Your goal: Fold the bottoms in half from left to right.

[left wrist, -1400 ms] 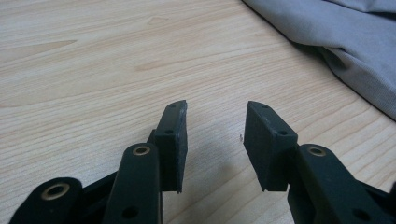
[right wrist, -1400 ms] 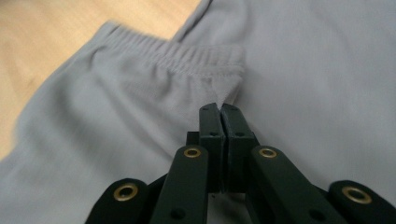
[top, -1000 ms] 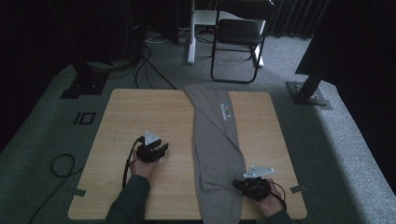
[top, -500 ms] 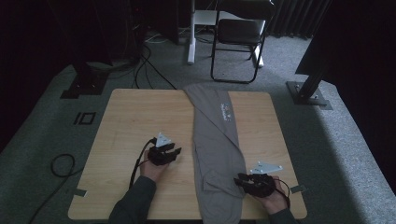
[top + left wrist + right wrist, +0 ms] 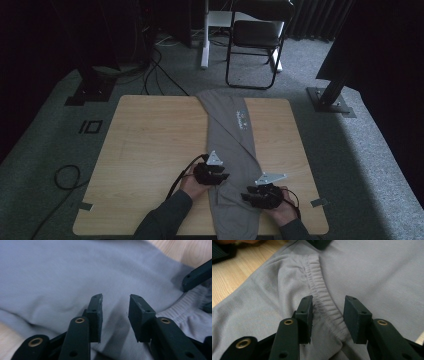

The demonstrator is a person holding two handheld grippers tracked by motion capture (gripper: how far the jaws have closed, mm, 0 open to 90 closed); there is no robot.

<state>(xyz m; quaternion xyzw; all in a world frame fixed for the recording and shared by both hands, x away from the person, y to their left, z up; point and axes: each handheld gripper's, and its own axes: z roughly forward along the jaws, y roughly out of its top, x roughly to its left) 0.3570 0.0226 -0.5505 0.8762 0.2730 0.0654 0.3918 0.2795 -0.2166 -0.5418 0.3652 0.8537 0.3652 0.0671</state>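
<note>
Fingers (image 5: 305, 315) of the right gripper (image 5: 328, 315) have just been opening and straddle the elastic waistband (image 5: 322, 300) unclamped. Left gripper (image 5: 115, 312), jaws just narrowing, hovers part-open over the grey trousers (image 5: 235, 145) holding nothing. Advise pinching both fabric layers squarely at the band.

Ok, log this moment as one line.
left gripper: open, jaws just closing, over grey trousers | right gripper: open, jaws just opening, astride waistband | table: trousers lie lengthwise
</note>
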